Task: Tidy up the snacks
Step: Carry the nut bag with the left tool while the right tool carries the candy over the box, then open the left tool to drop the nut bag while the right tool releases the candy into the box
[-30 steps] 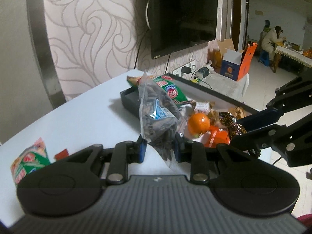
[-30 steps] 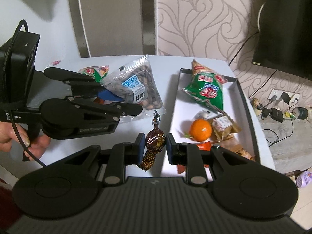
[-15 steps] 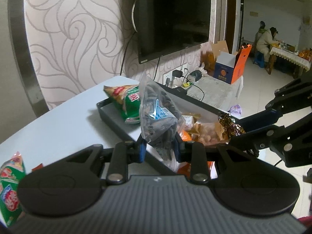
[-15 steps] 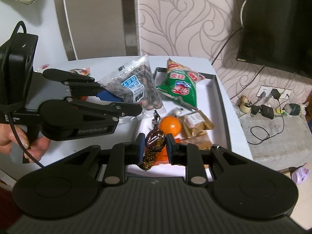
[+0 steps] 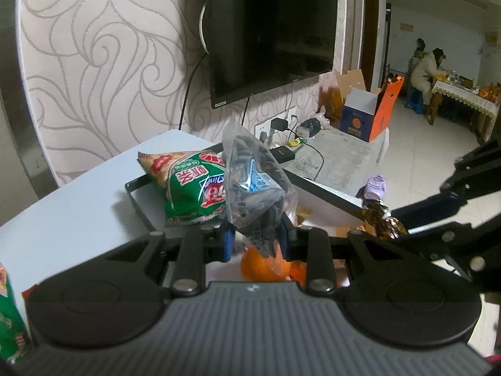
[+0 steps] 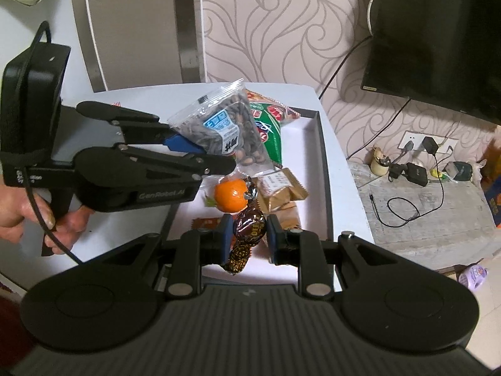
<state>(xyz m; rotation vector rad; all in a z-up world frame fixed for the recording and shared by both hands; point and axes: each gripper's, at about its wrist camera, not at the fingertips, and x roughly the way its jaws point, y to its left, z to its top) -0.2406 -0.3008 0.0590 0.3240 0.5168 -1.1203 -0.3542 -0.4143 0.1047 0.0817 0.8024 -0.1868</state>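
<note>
A white table (image 6: 341, 206) carries a black-rimmed tray (image 6: 323, 169) at its far corner, holding a green snack bag (image 5: 191, 188) and an orange mandarin (image 6: 231, 195). Above the tray, the left claw (image 5: 254, 238) grips a clear plastic bag of dark seeds (image 5: 253, 188). Beside it the right claw (image 6: 247, 235) pinches a brown foil-wrapped candy (image 6: 247, 228).

Dim, cool indoor light in the left wrist view; the tiled far room (image 5: 438, 144) is brighter. Right wrist view brighter and even, with soft shadows on the white bench (image 6: 125, 219). Strong fisheye bending at all edges, dark corners. Mild blur on the green snack packet (image 5: 9, 319) at lower left.
</note>
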